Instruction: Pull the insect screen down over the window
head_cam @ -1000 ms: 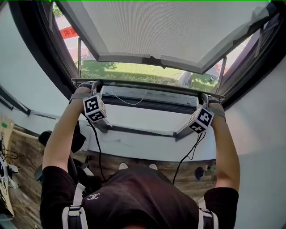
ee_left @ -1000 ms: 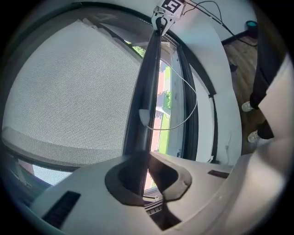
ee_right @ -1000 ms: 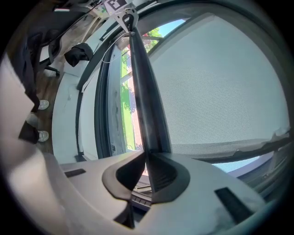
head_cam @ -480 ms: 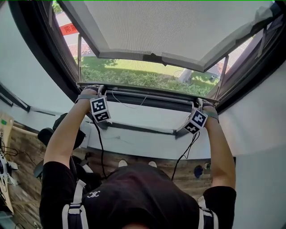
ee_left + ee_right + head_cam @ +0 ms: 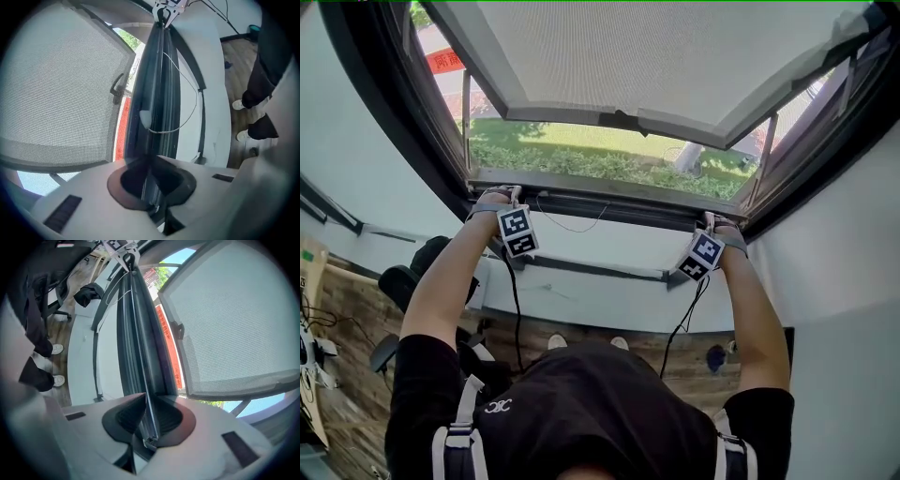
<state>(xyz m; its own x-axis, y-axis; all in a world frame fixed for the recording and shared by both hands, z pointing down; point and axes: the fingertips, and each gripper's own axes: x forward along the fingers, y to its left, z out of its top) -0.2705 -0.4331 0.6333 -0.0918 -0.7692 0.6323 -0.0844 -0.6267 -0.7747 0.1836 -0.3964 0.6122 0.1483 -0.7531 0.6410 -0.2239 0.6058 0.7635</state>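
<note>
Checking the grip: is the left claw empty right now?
No, the left claw is clamped on the screen's dark bar, which runs between its jaws.

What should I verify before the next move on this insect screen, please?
1. Left tongs shut on the pull bar: ok.
2. Right tongs gripping: bar sits between jaws that have just been opening; cannot tell.
3. Tongs at opposite ends of the bar: ok.
4. Loose cord outside both tongs' jaws: ok.
5. Bar fully down: cannot tell.
</note>
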